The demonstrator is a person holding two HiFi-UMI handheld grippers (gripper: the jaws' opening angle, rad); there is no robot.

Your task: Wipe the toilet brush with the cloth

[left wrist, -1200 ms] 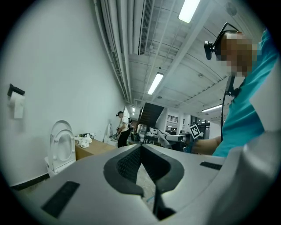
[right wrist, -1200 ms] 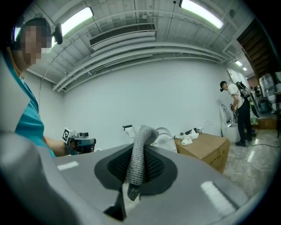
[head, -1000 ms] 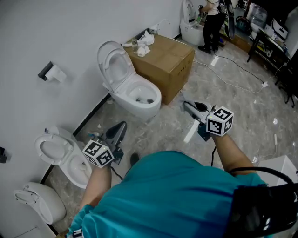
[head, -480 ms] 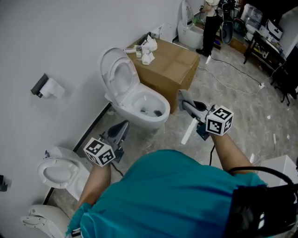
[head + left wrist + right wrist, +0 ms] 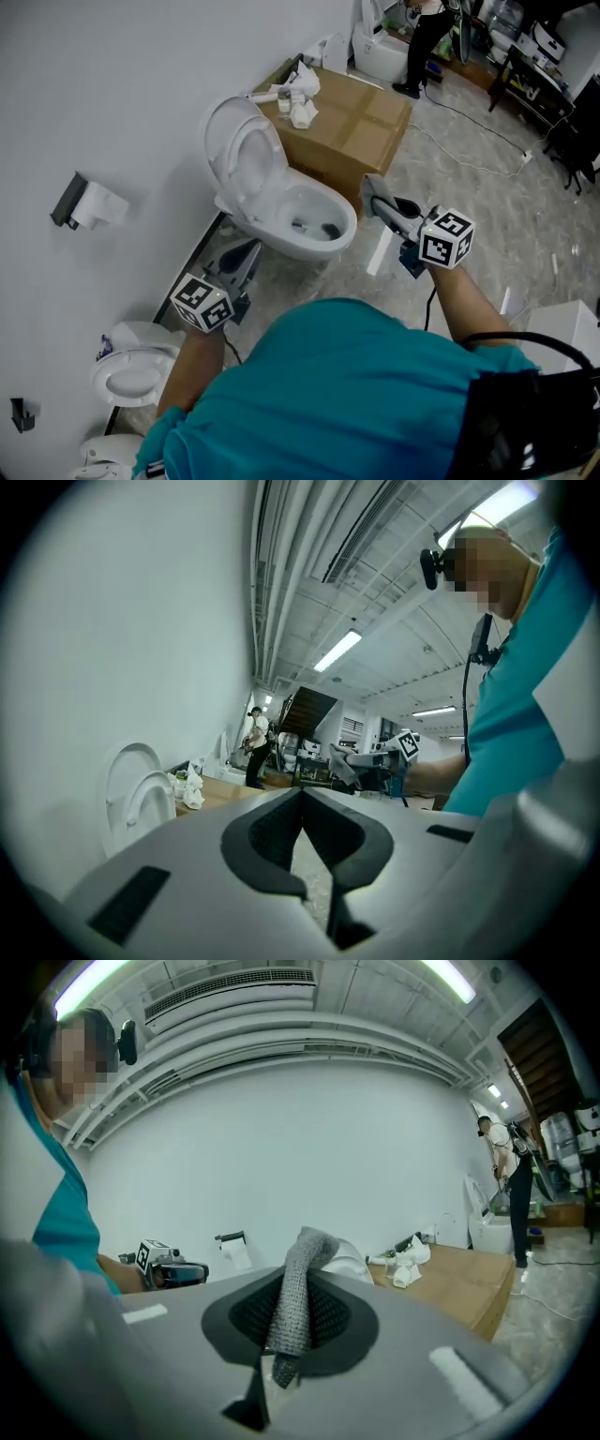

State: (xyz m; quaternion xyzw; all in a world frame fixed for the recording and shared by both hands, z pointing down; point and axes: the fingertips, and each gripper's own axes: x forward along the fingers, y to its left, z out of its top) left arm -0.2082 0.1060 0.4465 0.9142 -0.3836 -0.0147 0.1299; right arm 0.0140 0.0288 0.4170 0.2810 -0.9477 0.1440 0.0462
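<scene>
Right gripper (image 5: 386, 206) is clamped on a gray cloth (image 5: 371, 186), held out over the floor just beside the toilet (image 5: 349, 225) bowl. In the right gripper view the cloth (image 5: 309, 1241) is a long narrow strip. It runs straight up out of the shut pads of the right gripper (image 5: 292, 1309), and the top end flops over to the right. From the head view it pokes forward off the tips, toward the cardboard box (image 5: 361, 122).

Left gripper (image 5: 246, 253) has its jaws together with nothing in them. Its own view shows the left gripper (image 5: 302, 794) pads meeting in a line.

Can't honestly pick out the toilet brush. There's a pile of white crumpled paper (image 5: 302, 89) at the far end of the box with a pale stick and something dark next to it, all too small to call.

Toilet lid (image 5: 239, 155) is up against the wall. Only the head view looks down into the bowl, where there's a dark blob I can't identify. It cuts off the person in the background (image 5: 427, 42) at the top edge. The left gripper view shows that person (image 5: 253, 747) standing full height, plus the other gripper with the cloth (image 5: 349, 764). The right gripper view catches the toilet roll holder (image 5: 232, 1246) on the wall.
</scene>
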